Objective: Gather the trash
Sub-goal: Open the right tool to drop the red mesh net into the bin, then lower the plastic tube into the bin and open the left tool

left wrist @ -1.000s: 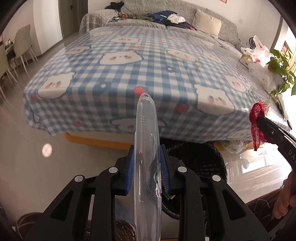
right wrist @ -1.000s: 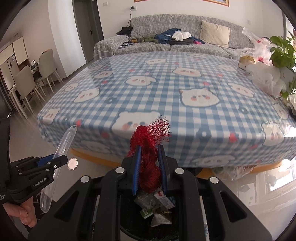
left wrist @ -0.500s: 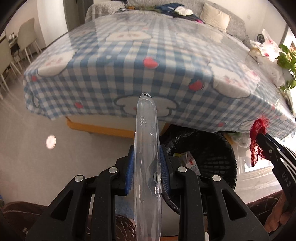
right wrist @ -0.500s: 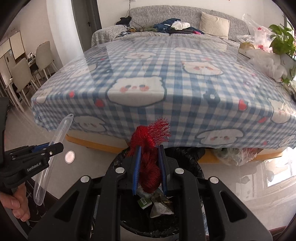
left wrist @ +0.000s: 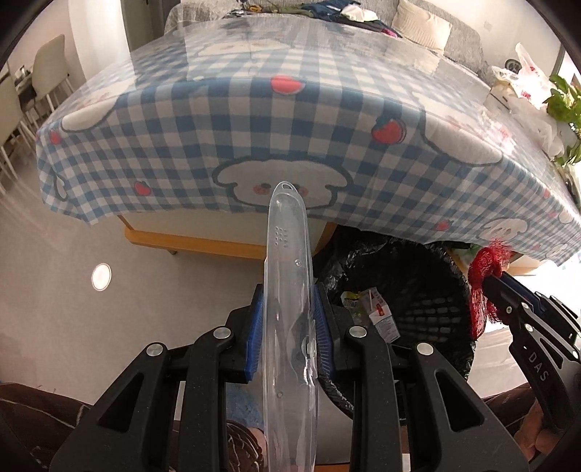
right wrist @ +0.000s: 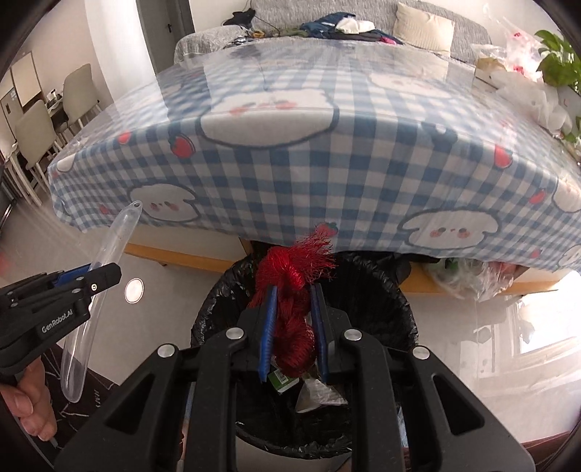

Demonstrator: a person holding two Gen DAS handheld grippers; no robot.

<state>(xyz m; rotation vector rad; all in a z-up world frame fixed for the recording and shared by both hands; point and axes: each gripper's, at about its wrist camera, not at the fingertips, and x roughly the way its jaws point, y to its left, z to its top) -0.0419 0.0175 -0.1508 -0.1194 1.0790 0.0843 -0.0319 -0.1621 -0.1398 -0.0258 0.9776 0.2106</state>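
Observation:
My left gripper point(left wrist: 288, 310) is shut on a long clear plastic case point(left wrist: 288, 276) that sticks up past its blue pads, just left of the black trash bin point(left wrist: 432, 294). In the right wrist view the same left gripper point(right wrist: 100, 274) and clear case point(right wrist: 109, 254) hang at the left. My right gripper point(right wrist: 292, 308) is shut on a bunched red mesh net point(right wrist: 292, 276), directly above the open trash bin point(right wrist: 218, 308), which is lined with a black bag and holds wrappers. The red net point(left wrist: 481, 279) also shows at the right of the left wrist view.
A table with a blue checked cloth point(right wrist: 326, 163) overhangs the far side of the bin. White plastic bags and a green plant point(right wrist: 555, 54) sit at the table's right end. Chairs point(right wrist: 32, 134) stand far left. A grey sofa point(right wrist: 363, 21) lies beyond. Glossy floor point(left wrist: 90, 290) spreads left.
Both grippers have come down toward the bin, each keeping its hold. The table edge now sits higher in both views and more of the bin's inside shows.

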